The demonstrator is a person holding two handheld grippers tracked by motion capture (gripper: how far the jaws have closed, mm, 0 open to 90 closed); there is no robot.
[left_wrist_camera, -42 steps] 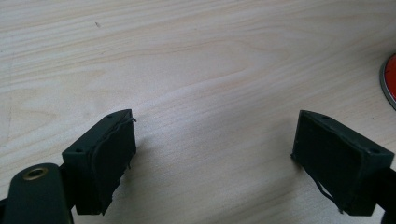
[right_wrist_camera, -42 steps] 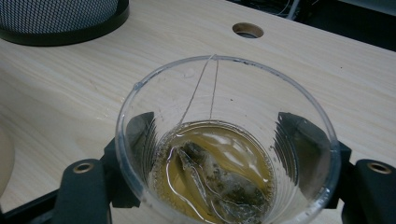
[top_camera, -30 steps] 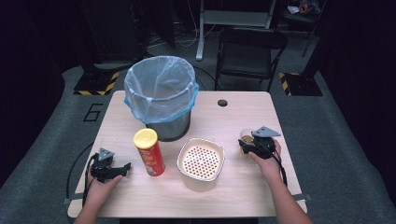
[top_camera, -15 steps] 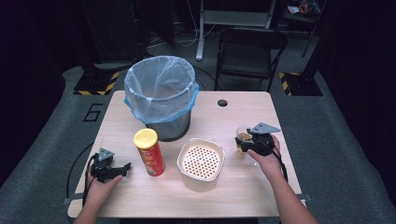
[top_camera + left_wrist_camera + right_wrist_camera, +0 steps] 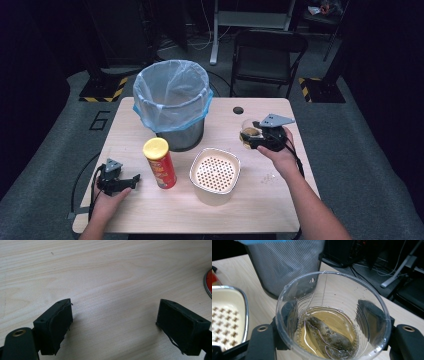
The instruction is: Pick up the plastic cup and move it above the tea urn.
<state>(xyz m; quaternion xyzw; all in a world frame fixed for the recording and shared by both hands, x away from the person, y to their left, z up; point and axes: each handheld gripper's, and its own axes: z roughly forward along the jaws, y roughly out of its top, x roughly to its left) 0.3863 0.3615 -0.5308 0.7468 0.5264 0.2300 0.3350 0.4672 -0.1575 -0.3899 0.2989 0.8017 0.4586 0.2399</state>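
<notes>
Above the right side of the tabletop (image 5: 280, 200), the right gripper (image 5: 255, 139) has its jaws clamped on a clear plastic cup (image 5: 332, 315) holding tea and a teabag (image 5: 325, 336), beside the perforated basket (image 5: 215, 171). The left gripper (image 5: 131, 180) rests near the chip can (image 5: 159, 162), jaws wide apart with nothing between them.

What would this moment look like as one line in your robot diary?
right gripper: jaws shut on clear cup, tea bag in liquid, above table | left gripper: jaws open, nothing between | strainer bowl: beside cup

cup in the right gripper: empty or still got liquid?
Not empty. The clear plastic cup holds shallow amber liquid with a tea bag lying in it. The right gripper clamps it upright, clear of the table.
</notes>
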